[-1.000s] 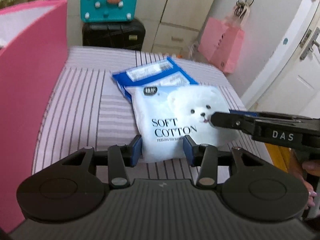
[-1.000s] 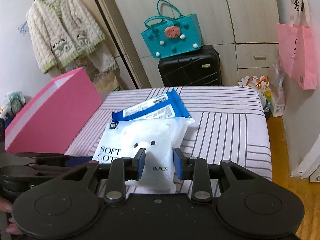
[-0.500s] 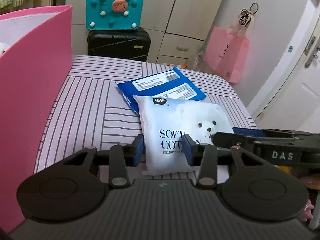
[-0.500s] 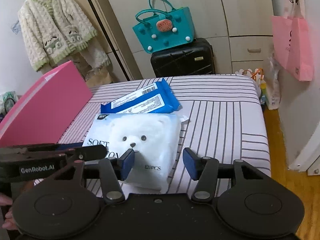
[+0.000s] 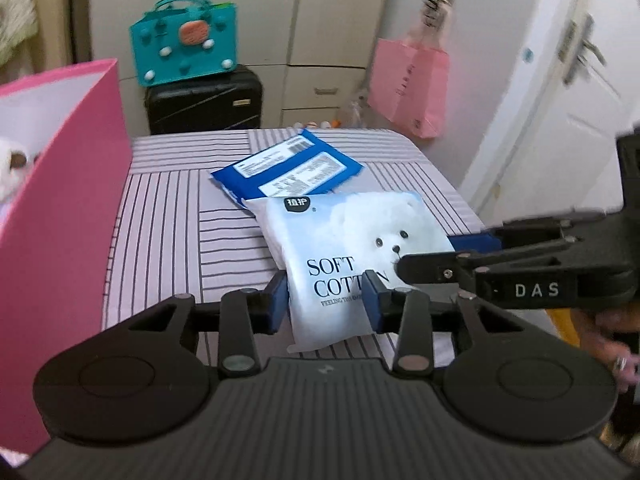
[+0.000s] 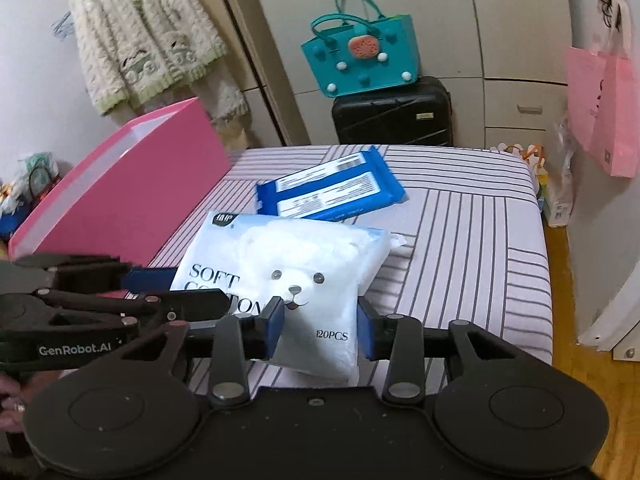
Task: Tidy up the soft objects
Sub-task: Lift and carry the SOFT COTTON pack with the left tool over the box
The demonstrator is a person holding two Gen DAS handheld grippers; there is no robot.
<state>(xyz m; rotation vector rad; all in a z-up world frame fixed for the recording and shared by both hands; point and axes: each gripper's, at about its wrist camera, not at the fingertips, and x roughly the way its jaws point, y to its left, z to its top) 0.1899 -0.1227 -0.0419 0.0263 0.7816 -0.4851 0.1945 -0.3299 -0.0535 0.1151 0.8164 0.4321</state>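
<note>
Left wrist view: our left tool has narrowed onto the near corner of the cotton pack, pads pinching it, and the corner now rides higher off the striped bed than a second ago.
Right wrist view: our right tool let go and has regripped the pack's other near corner, jaws half apart.
Meaning: we've got a two-handed lift starting; pink box waits left of us.
</note>
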